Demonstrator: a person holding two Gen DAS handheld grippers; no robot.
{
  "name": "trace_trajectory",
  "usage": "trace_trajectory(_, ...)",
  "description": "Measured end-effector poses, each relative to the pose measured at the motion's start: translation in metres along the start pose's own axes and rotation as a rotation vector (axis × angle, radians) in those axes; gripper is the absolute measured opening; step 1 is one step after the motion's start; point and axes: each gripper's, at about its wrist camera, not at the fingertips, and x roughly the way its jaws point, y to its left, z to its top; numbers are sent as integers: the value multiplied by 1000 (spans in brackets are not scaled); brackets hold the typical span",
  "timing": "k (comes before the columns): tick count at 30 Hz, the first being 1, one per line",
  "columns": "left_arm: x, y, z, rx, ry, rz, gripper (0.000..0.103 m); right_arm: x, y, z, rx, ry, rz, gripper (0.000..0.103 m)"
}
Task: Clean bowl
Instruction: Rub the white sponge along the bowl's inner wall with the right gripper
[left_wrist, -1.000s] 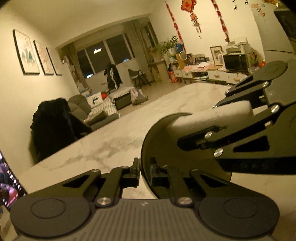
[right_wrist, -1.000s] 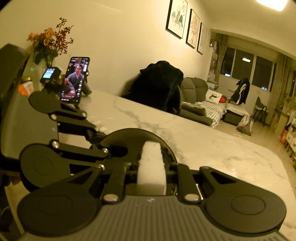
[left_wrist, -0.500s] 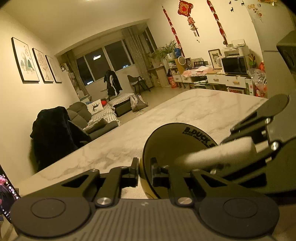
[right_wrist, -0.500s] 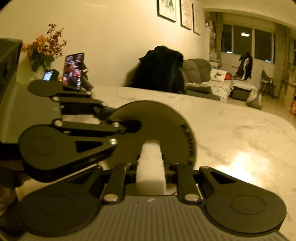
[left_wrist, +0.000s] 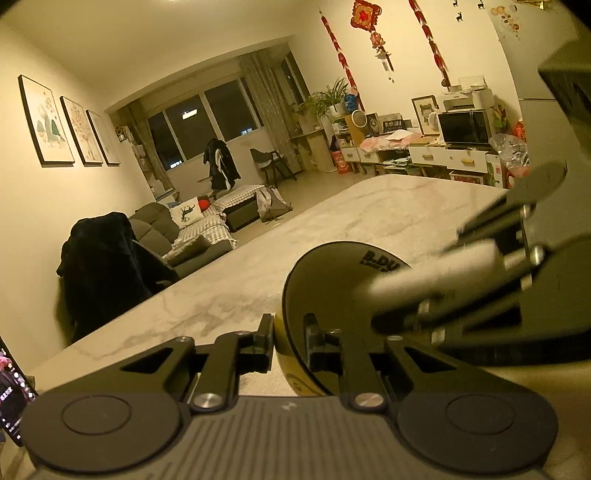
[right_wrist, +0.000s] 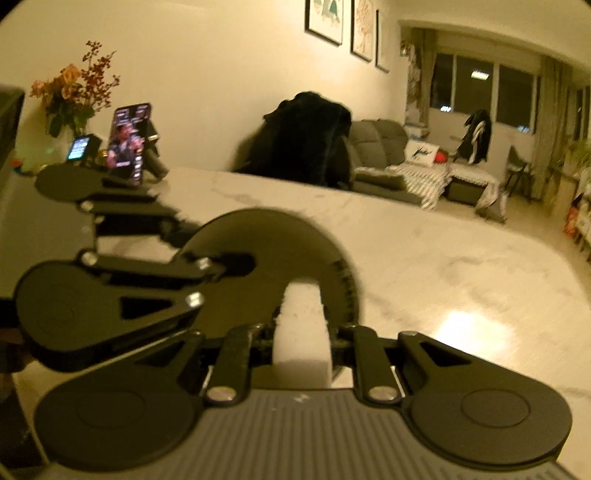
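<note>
The marble table (left_wrist: 369, 221) is the biggest thing here, and most of its top is bare. In the left wrist view it runs far ahead to a rounded far edge before the floor; in the right wrist view a wide bare part lies to the right of the tools, with a bright light spot on it. The near left side is more crowded: a phone (right_wrist: 127, 142) on a stand, a small lit device just beside it and a flower vase (right_wrist: 74, 96) stand near the wall edge. A chair with a dark coat (right_wrist: 306, 136) stands at the long edge of the table, and a sofa is behind it.

The bowl (left_wrist: 332, 295), dark inside and yellow outside, is tilted up on its side, above the near part of the table. Its rim is between the fingers of the left gripper (left_wrist: 289, 341). The jaws of this gripper have just been opening a little; they are still narrow, with one finger on the yellow outside and one on the dark inside. Whether the pads press on the rim I cannot tell.

The right gripper (right_wrist: 301, 332) is clenched on a white sponge (right_wrist: 301, 332), and the sponge end lies against the dark inside of the bowl (right_wrist: 273, 258).
</note>
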Motion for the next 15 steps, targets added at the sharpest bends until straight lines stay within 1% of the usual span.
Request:
trace_trajectory(2,0,0,-1,2,2,-2,15,2,5,-1,-8,7,10,18)
trace_trajectory(5,1,1,-1,4,7,-3,16,2,5,0,-22,8,1,18)
trace_trajectory(10,3,3,-2,0,12,-2,16,-2,-6,7,-21,-9,-47,18)
trace_trajectory(15,4,2,0,-3,8,-6,16,-1,-8,5,2,-2,-25,18)
